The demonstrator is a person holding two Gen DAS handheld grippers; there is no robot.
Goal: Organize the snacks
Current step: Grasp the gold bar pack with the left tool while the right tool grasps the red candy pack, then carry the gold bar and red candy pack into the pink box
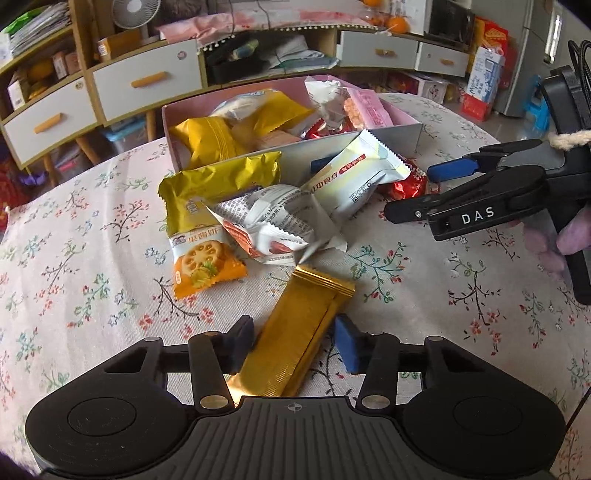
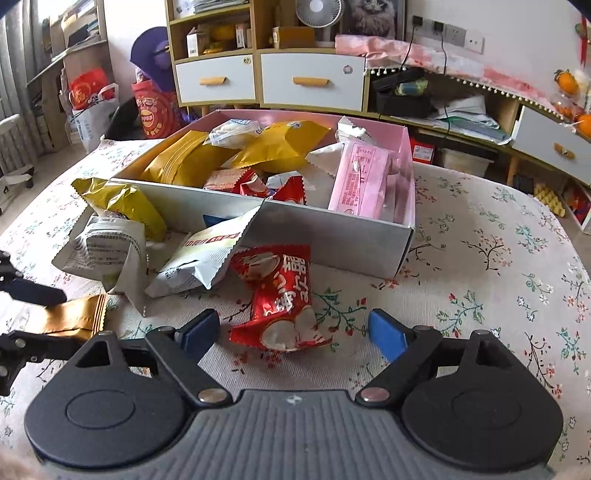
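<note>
Floral worktop (image 1: 92, 266): my left gripper (image 1: 295, 341) pads close against the gold snack bar (image 1: 295, 332); my right gripper (image 2: 291, 330) stands wide, straddling the red candy packet (image 2: 284, 295) untouched.

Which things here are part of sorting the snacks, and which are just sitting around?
Part of the job:
gold bar packet, between the left gripper fingers
red candy packet, between the open right gripper fingers
orange biscuit packet
white packets
yellow packet
pink box, already holding snacks

Just lying about:
desk fan
white drawers
oranges
</note>
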